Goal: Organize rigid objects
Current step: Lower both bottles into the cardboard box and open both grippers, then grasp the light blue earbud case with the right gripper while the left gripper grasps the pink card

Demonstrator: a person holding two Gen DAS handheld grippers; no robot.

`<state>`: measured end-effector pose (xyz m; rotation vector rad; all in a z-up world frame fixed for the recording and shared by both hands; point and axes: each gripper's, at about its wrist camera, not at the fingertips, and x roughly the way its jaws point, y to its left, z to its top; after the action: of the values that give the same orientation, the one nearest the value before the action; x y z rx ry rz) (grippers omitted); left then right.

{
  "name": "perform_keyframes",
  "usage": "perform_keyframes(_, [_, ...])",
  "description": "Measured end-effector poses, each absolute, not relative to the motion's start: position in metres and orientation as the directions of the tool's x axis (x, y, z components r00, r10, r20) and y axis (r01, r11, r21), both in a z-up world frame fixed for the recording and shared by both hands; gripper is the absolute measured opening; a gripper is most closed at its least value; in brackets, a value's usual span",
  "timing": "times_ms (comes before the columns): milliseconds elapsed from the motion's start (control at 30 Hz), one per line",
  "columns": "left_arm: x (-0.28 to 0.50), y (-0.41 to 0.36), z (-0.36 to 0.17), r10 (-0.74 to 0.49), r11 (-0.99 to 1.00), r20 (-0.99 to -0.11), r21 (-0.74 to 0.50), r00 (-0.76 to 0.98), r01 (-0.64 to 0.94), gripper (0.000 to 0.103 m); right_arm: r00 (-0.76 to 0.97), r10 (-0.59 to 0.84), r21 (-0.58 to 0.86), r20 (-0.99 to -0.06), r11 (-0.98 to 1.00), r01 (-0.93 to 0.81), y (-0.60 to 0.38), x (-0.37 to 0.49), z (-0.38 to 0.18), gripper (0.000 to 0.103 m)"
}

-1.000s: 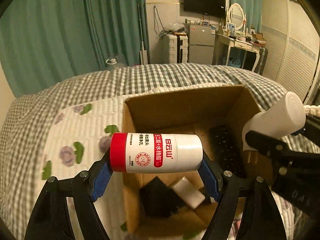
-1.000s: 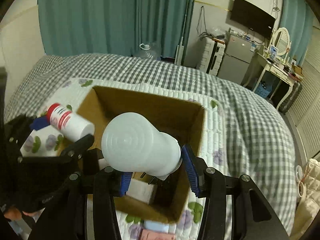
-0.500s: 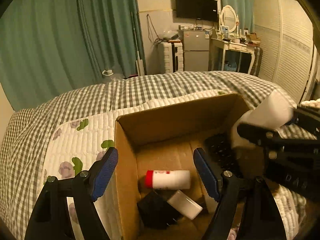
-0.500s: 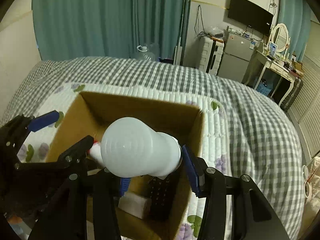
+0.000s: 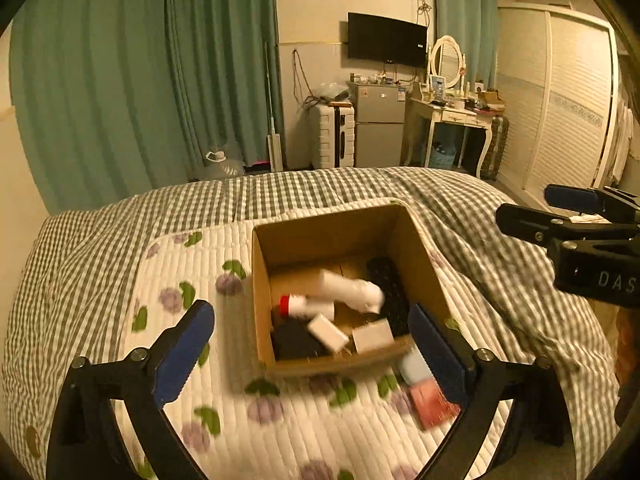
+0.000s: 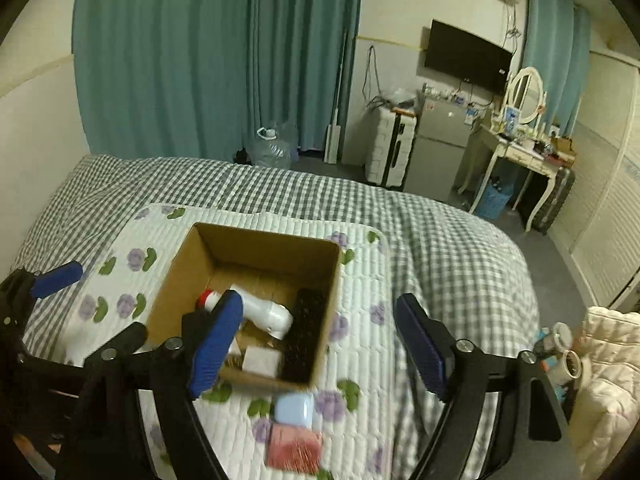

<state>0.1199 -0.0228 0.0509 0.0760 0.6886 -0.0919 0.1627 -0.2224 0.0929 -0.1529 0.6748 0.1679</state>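
An open cardboard box (image 5: 332,232) (image 6: 256,244) sits on a floral quilt on the bed. Inside lie a red-capped white bottle (image 5: 306,306) (image 6: 206,299), a larger white bottle (image 5: 350,290) (image 6: 268,314), a black remote (image 5: 390,292) (image 6: 306,332), small white blocks (image 5: 370,336) (image 6: 260,358) and a black item (image 5: 294,340). My left gripper (image 5: 310,340) is open and empty, raised above the box's near side. My right gripper (image 6: 320,348) is open and empty above the box's near right corner; it also shows in the left wrist view (image 5: 568,216).
A pale blue case (image 6: 294,408) (image 5: 414,368) and a pink-red packet (image 6: 294,446) (image 5: 432,402) lie on the quilt just in front of the box. A checked blanket (image 6: 440,232) covers the rest of the bed. Cups and clutter (image 6: 564,356) stand at the right.
Both grippers have let go: the red-capped bottle and then the large white bottle dropped into the box. Both grippers have pulled up and back from the box, jaws open.
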Motion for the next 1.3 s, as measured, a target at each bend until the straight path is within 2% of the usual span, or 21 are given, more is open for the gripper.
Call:
perform_keyframes(233, [0.07,-0.018,0.05,-0.122,0.99,-0.63,-0.026,0.767,0.136,0.103,0.767,0.094,-0.075,-0.634,0.98,-0.182,-0.233,0.105,0.09,0.091])
perform_keyframes(333, [0.065,-0.01,0.036,-0.107,0.994,-0.643,-0.048,0.759,0.099,0.103,0.761,0.096,-0.065,-0.642,0.982,-0.178,-0.233,0.093,0.074,0.092])
perform_keyframes(467, [0.071,0.001,0.005,-0.082,0.996,-0.662,-0.071,0.745,0.046,0.103,0.732,0.078,-0.053,-0.676,0.987,-0.154,-0.232,0.098,0.035,0.092])
perform_keyframes(667, [0.101,0.012,-0.046,0.037,0.999,-0.686,0.007,0.727,-0.044,0.103,0.662,0.092,0.013,-0.744,0.992,-0.123,-0.229,0.134,-0.04,0.092])
perform_keyframes(767, [0.117,0.012,-0.07,0.051,0.998,-0.713,0.022,0.699,-0.05,0.103,0.629,0.096,0.028,-0.772,0.993,-0.117,-0.223,0.153,-0.08,0.091])
perform_keyframes(867, [0.129,0.011,-0.086,0.065,0.998,-0.734,0.043,0.676,-0.05,0.103,0.609,0.11,0.015,-0.785,0.987,-0.16,-0.214,0.167,-0.113,0.069])
perform_keyframes(1033, [0.136,0.015,-0.101,0.048,0.998,-0.767,0.017,0.639,-0.055,0.103,0.558,0.106,0.01,-0.823,0.985,-0.173,-0.206,0.187,-0.154,0.069])
perform_keyframes(1067, [0.137,0.016,-0.101,0.041,0.998,-0.772,0.007,0.634,-0.055,0.103,0.556,0.096,0.002,-0.826,0.986,-0.168,-0.206,0.19,-0.157,0.066])
perform_keyframes(1100, [0.137,0.016,-0.101,0.035,0.999,-0.774,0.0,0.632,-0.054,0.103,0.56,0.082,-0.015,-0.824,0.986,-0.166,-0.205,0.193,-0.159,0.055])
perform_keyframes(1133, [0.136,0.016,-0.101,0.032,0.999,-0.773,-0.002,0.634,-0.052,0.103,0.565,0.068,-0.034,-0.822,0.985,-0.168,-0.204,0.194,-0.158,0.05])
perform_keyframes(1300, [0.128,0.008,-0.092,0.034,0.999,-0.778,0.003,0.627,-0.051,0.103,0.597,0.041,-0.073,-0.801,0.984,-0.165,-0.207,0.185,-0.146,0.05])
